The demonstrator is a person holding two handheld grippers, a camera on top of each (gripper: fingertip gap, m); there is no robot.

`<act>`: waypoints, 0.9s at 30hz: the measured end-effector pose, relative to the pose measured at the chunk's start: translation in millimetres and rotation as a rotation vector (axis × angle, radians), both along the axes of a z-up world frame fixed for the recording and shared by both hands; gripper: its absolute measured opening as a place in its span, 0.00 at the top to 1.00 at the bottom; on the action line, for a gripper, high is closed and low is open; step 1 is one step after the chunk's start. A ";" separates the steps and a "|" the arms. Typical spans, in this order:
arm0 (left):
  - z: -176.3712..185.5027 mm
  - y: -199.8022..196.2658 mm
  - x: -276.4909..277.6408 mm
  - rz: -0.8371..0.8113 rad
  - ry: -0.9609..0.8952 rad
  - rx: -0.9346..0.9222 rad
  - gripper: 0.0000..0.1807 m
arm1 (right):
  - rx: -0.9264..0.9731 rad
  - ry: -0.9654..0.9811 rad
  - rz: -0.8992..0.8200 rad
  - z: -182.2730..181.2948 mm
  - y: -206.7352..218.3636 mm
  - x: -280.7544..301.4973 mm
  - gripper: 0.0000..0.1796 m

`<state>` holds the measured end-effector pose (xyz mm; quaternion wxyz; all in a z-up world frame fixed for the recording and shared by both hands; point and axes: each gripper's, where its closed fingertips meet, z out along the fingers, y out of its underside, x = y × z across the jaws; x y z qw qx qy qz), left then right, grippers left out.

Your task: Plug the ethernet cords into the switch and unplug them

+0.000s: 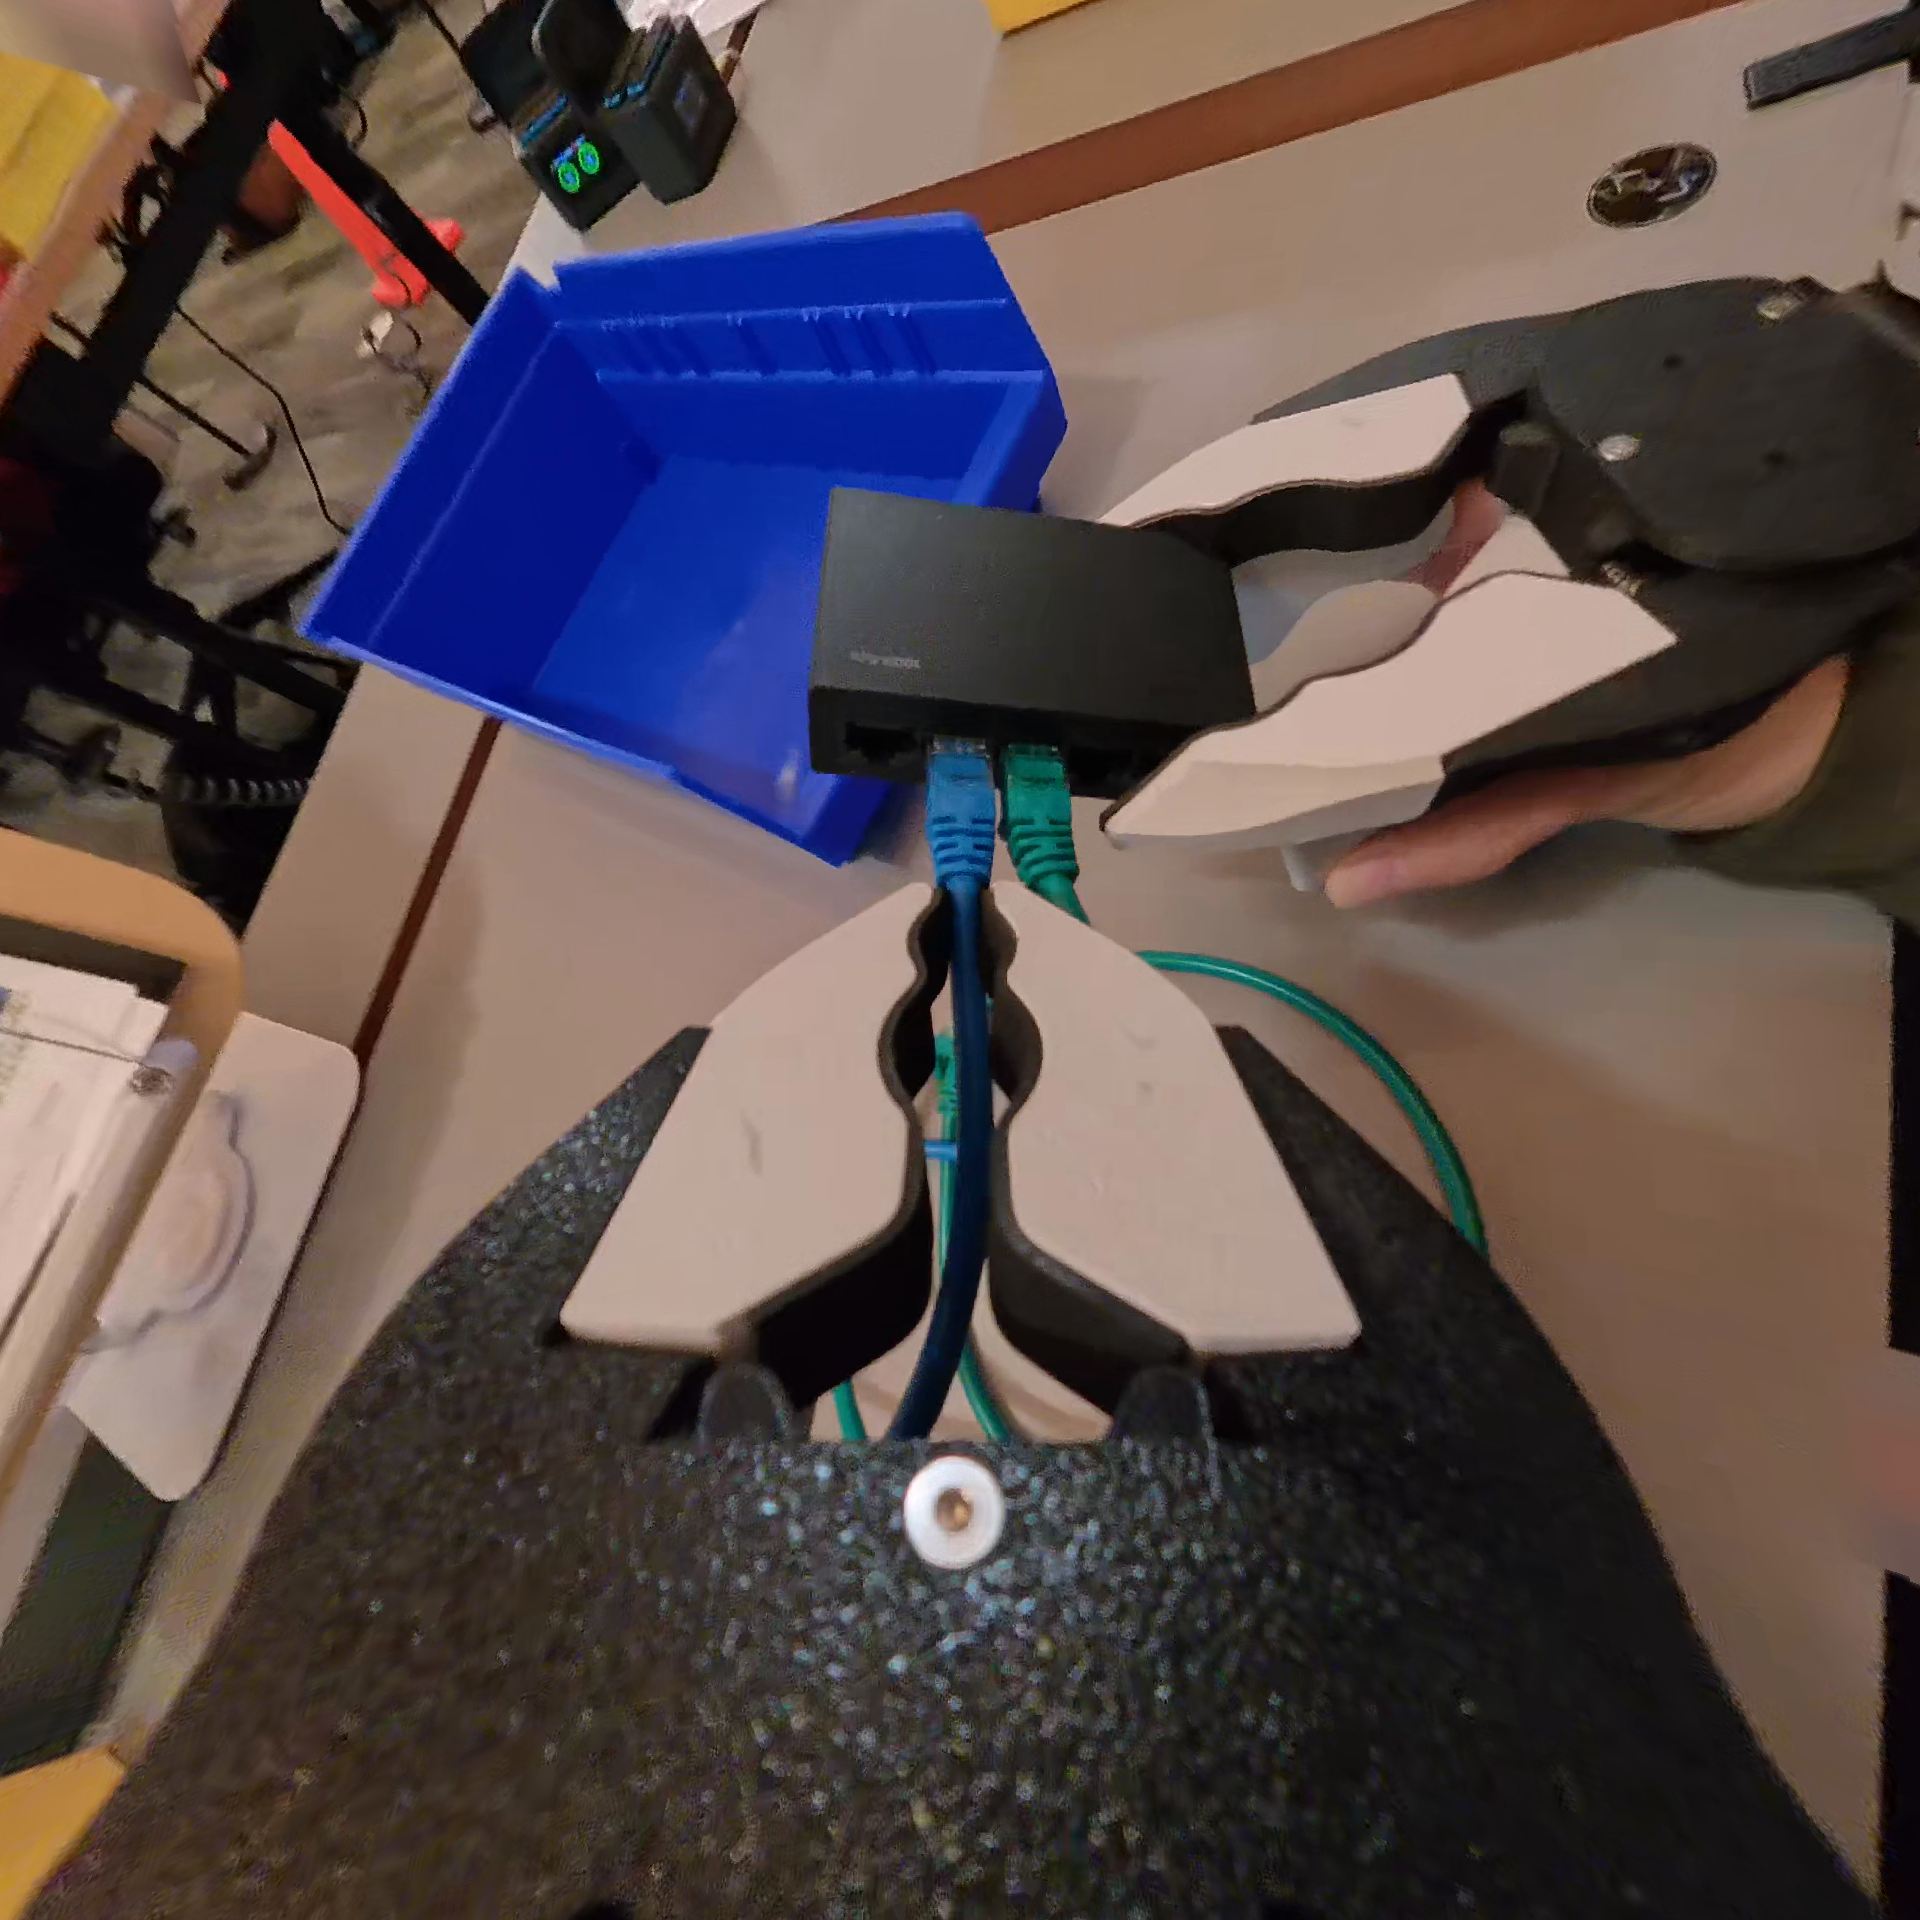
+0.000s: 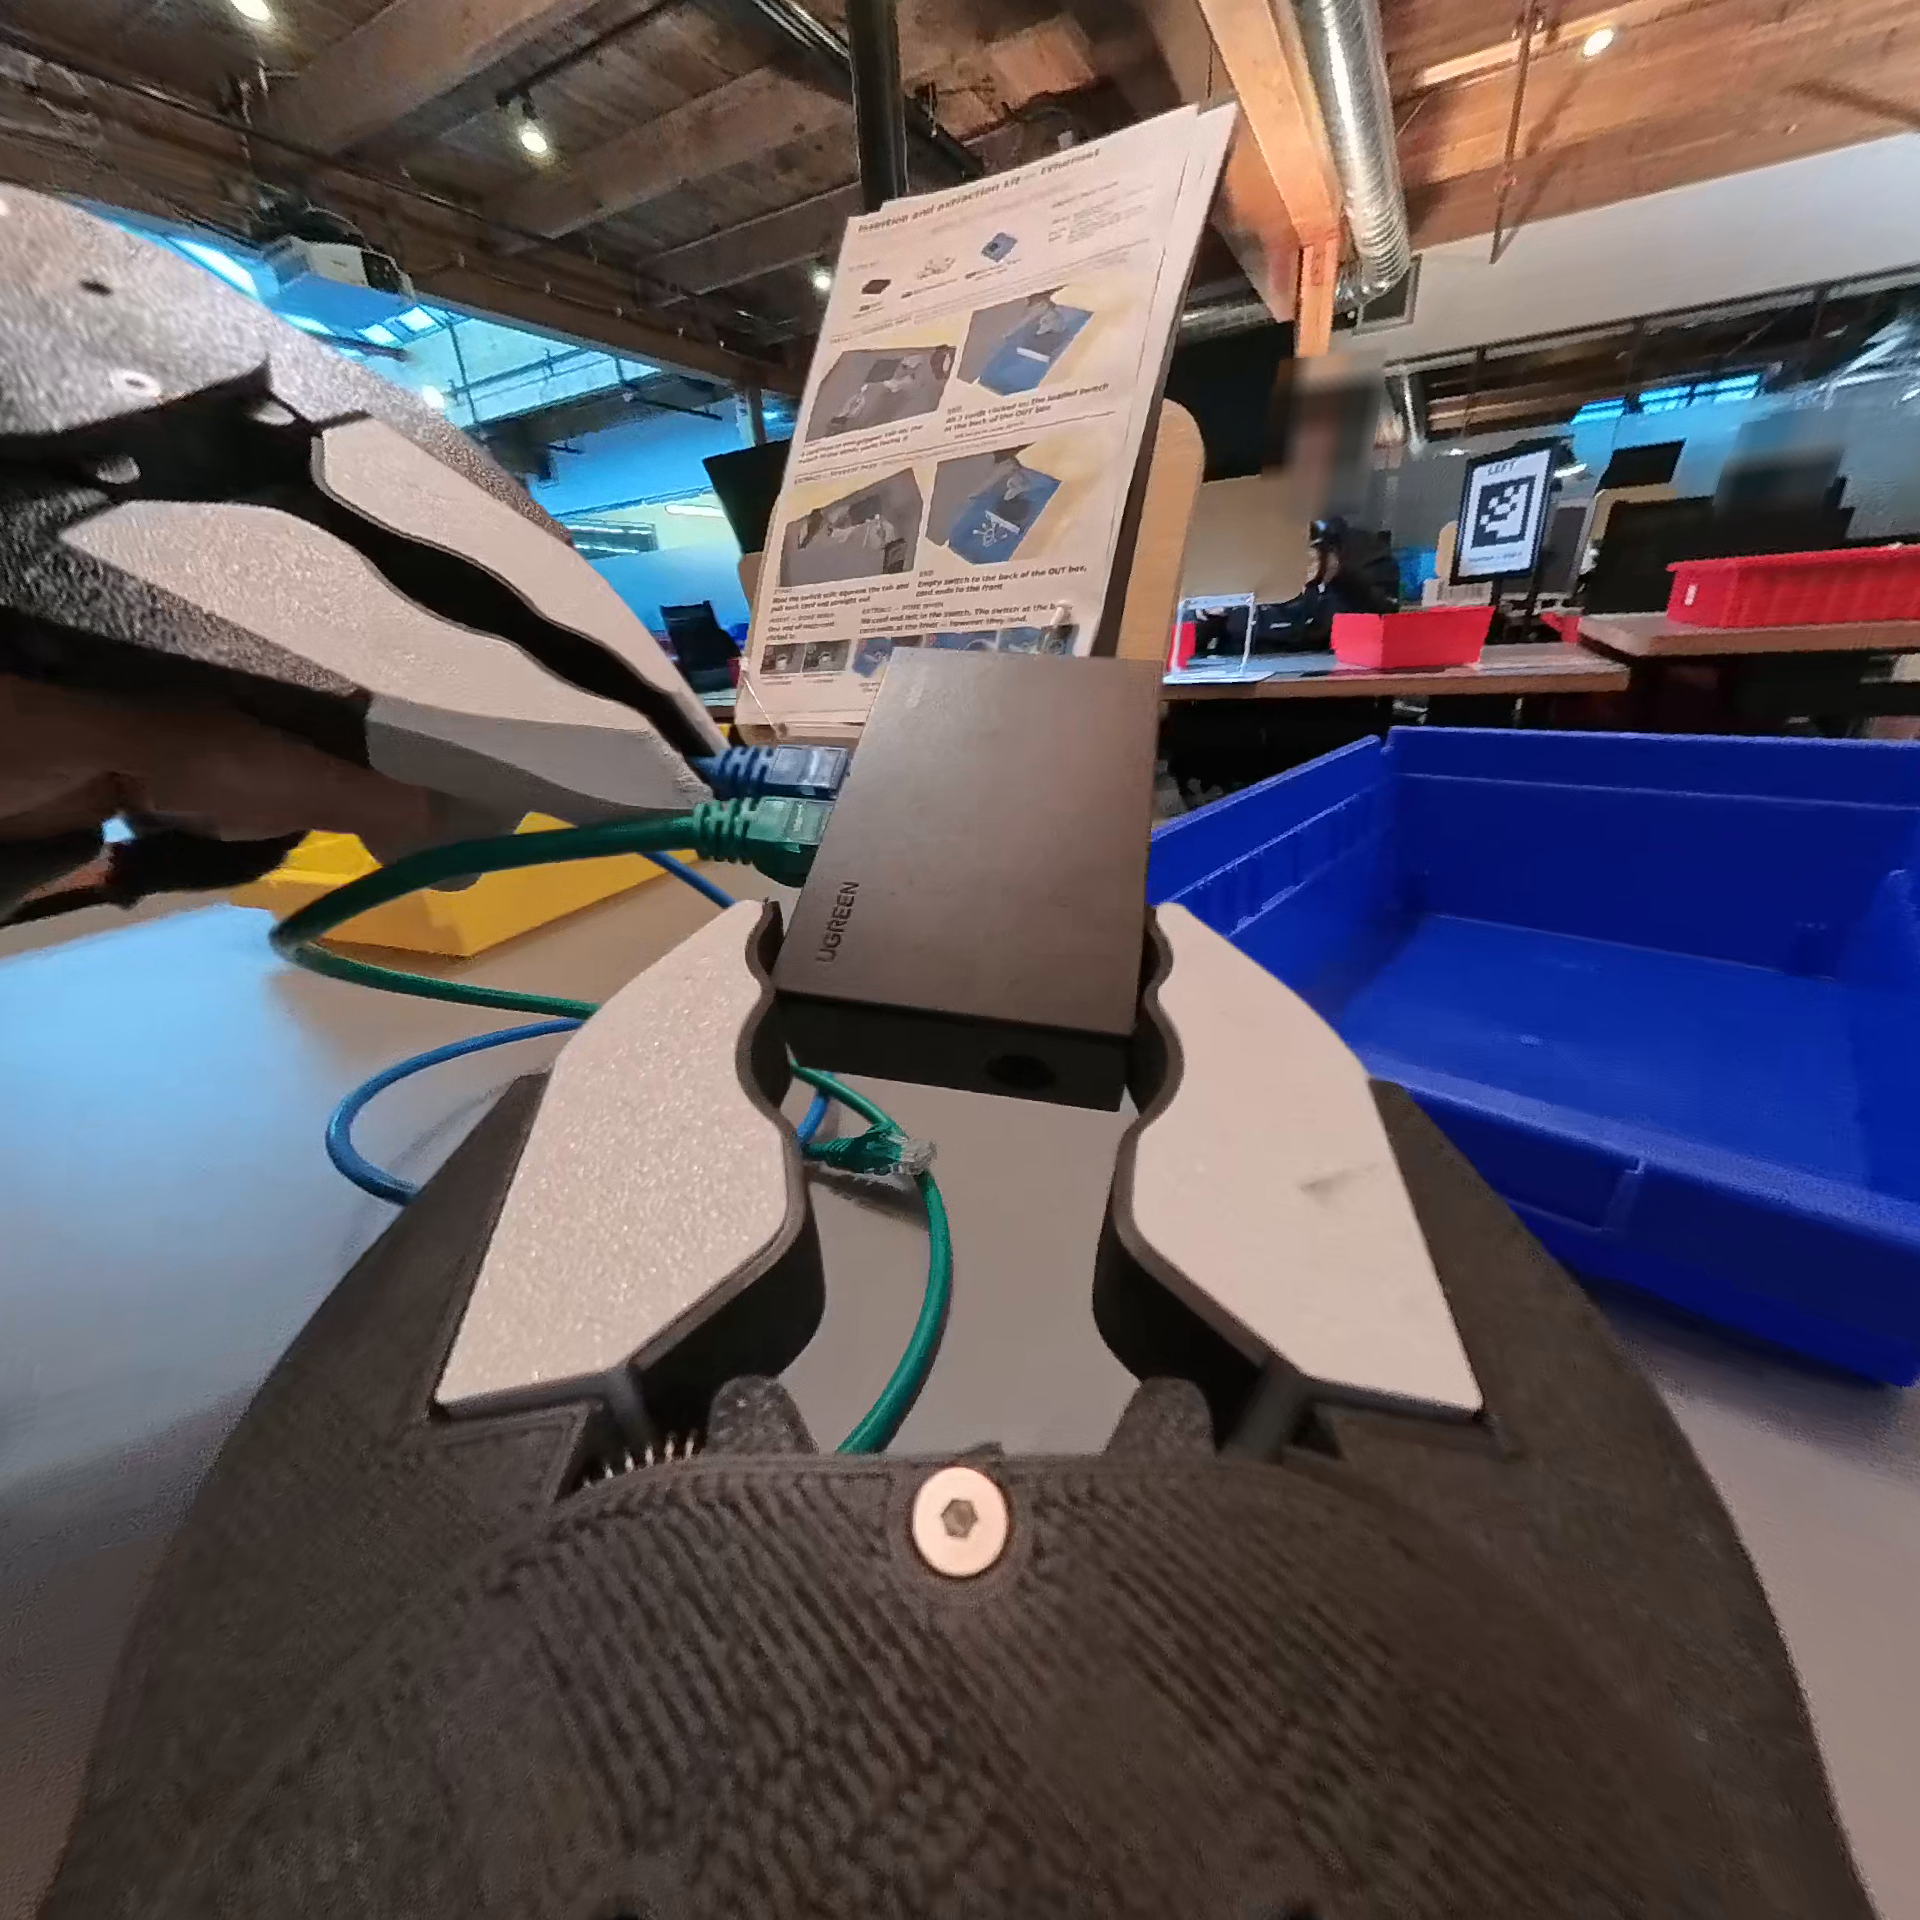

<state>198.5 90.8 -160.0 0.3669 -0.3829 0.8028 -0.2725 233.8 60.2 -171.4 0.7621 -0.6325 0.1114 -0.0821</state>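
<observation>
The black switch (image 1: 1023, 623) is held off the table, ports facing my left gripper. A blue plug (image 1: 961, 810) and a green plug (image 1: 1039, 821) sit in two neighbouring ports. My left gripper (image 1: 961, 935) is shut on the blue cord (image 1: 966, 1143) just behind its plug boot. My right gripper (image 2: 961, 935) is shut on the switch (image 2: 987, 831), gripping its two sides; it also shows in the left wrist view (image 1: 1143, 665). In the right wrist view the left gripper (image 2: 707, 774) reaches the blue plug (image 2: 790, 769) above the green plug (image 2: 779, 826). The green cord's (image 2: 914, 1299) loose end (image 2: 883, 1153) lies on the table.
A blue bin (image 1: 623, 520) stands open just behind the switch, also seen at the right (image 2: 1610, 987). A yellow bin (image 2: 447, 914) sits beyond the left gripper. An instruction sheet on a stand (image 2: 966, 436) stands behind. Black charger cases (image 1: 623, 114) sit at the far table edge.
</observation>
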 end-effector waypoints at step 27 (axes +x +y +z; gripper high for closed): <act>3.5 -4.7 1.8 -0.029 -0.238 -0.093 0.98 | 0.104 0.101 0.029 5.5 -3.4 1.5 0.64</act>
